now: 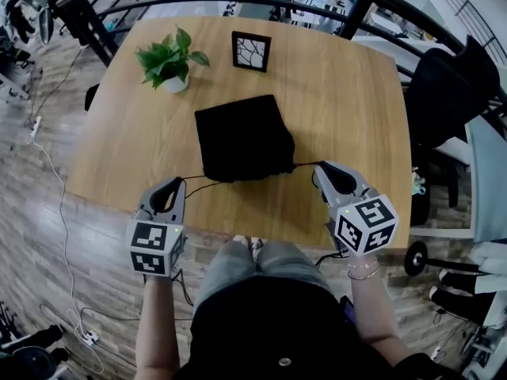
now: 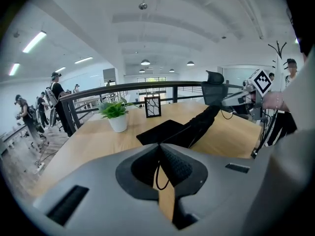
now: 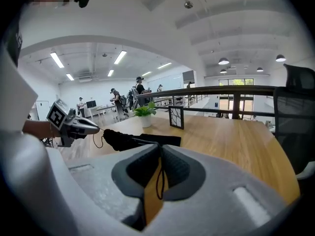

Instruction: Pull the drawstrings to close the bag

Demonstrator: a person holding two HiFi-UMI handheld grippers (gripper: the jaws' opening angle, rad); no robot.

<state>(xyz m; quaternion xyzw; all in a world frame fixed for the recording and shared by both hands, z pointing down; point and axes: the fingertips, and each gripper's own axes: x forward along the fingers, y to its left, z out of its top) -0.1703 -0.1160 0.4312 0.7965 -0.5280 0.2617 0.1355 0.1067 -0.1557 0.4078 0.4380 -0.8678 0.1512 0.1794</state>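
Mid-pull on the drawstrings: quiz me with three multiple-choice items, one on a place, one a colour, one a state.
1. The potted plant stands: A) on the table beyond the bag; B) on the bag; C) on the floor.
2. The bag is: A) white; B) black; C) red.
3. The left gripper is: A) wide open; B) shut on the picture frame; C) shut on a drawstring.
Key: A, it sits past the bag's far left corner; B, its cloth is black in every view; C, a drawstring runs from between its closed jaws.
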